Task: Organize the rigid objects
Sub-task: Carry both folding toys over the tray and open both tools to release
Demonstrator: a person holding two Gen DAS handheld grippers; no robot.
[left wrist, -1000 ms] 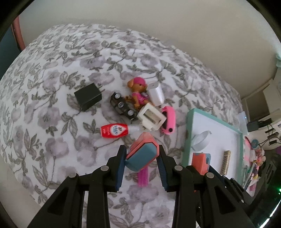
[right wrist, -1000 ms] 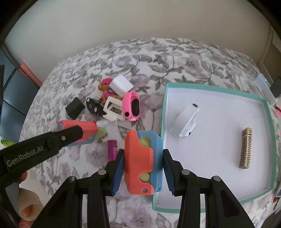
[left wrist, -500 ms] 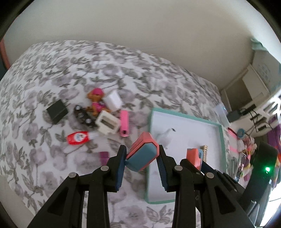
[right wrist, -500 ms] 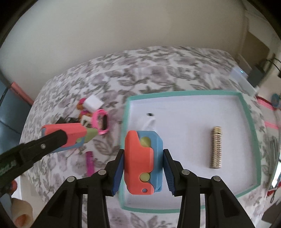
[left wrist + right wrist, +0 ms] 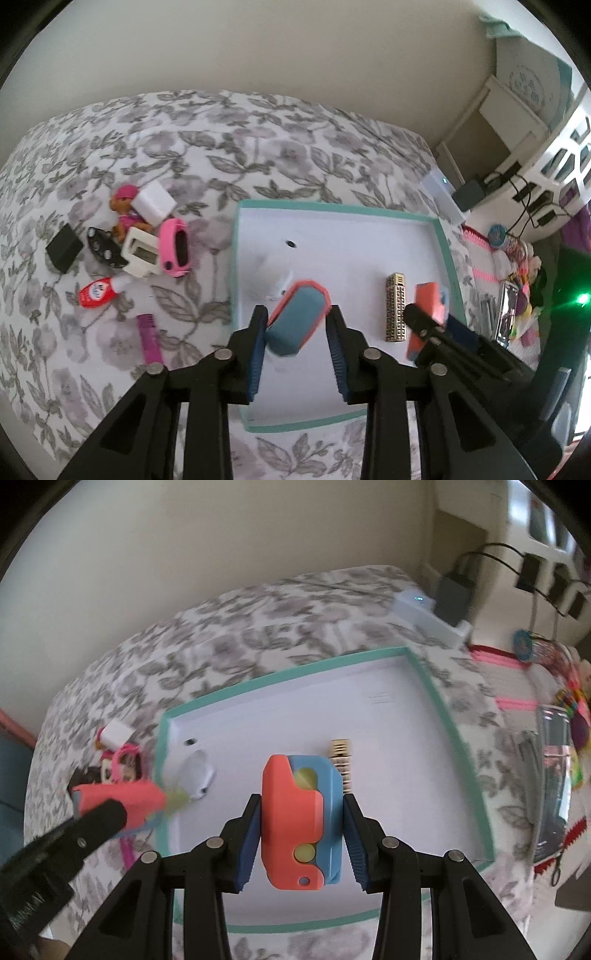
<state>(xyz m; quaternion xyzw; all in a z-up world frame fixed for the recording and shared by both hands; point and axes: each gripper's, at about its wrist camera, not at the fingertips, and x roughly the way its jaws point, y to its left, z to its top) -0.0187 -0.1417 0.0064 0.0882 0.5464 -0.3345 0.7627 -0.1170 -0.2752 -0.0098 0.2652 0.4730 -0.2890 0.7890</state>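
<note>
1. Left wrist view: the left gripper (image 5: 295,347) hangs over the near part of a teal-rimmed tray (image 5: 448,251) on a bed (image 5: 207,147) with a floral cover
2. Between its pads sits a blue and coral block (image 5: 298,318), tilted; the jaws have just been closing and the left pad presses its lower corner, so the block is clamped
3. In the tray lie a white band (image 5: 271,275) just beyond the block and a gold bar (image 5: 396,312) to its right
4. At the right edge of this view the right gripper (image 5: 428,325) holds a second coral and blue block (image 5: 428,302) over the tray
5. Left of the tray, on the bed, lie a pink watch (image 5: 174,246), a white frame (image 5: 140,251), a toy dog (image 5: 123,206), a white cube (image 5: 153,201), a black charger (image 5: 63,248), a black strip (image 5: 103,248), a red tube (image 5: 98,292) and a purple stick (image 5: 149,339)
6. Right wrist view: the right gripper (image 5: 300,843) is clamped on its coral and blue block (image 5: 299,819), upright, both pads against its sides, over the middle of the tray (image 5: 450,731)
7. The gold bar (image 5: 341,755) shows just behind that block
8. The left gripper (image 5: 107,816) enters from the left with its block (image 5: 118,799) over the tray's left rim, near the white band (image 5: 197,771); this part is blurred
</note>
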